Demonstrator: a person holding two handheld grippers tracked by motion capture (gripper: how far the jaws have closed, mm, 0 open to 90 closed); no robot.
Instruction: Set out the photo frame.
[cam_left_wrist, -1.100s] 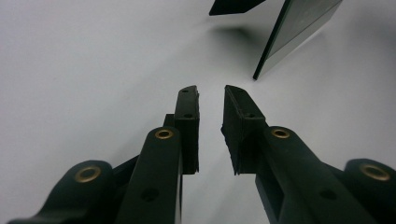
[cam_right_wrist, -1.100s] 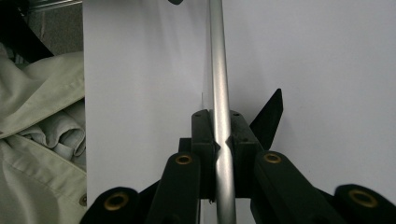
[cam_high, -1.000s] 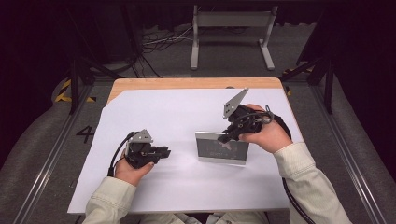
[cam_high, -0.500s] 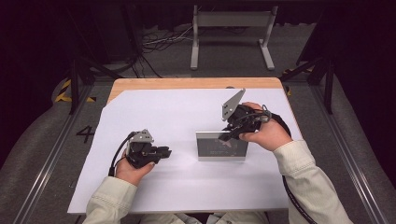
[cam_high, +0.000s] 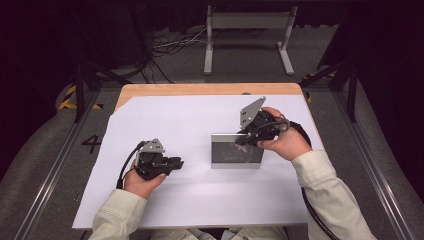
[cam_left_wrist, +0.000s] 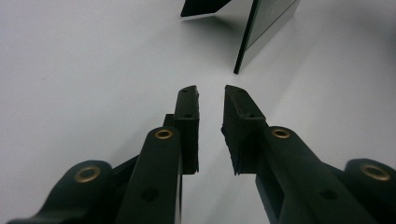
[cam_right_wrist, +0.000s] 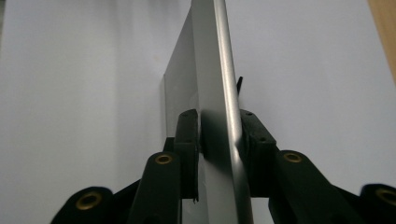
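So the picture frame stands upright mid-sheet, propped on its back stand. The right gripper, at its 1 o'clock corner, has just been opening, jaws straddling the top edge, barely gripping it. The left gripper idles at 9 o'clock, jaws slightly parted and empty. Looks nearly done.

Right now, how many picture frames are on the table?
1. The picture frame stands upright on the white sheet, right of centre, its top edge between the jaws of the right gripper. The left gripper rests apart, jaws empty.
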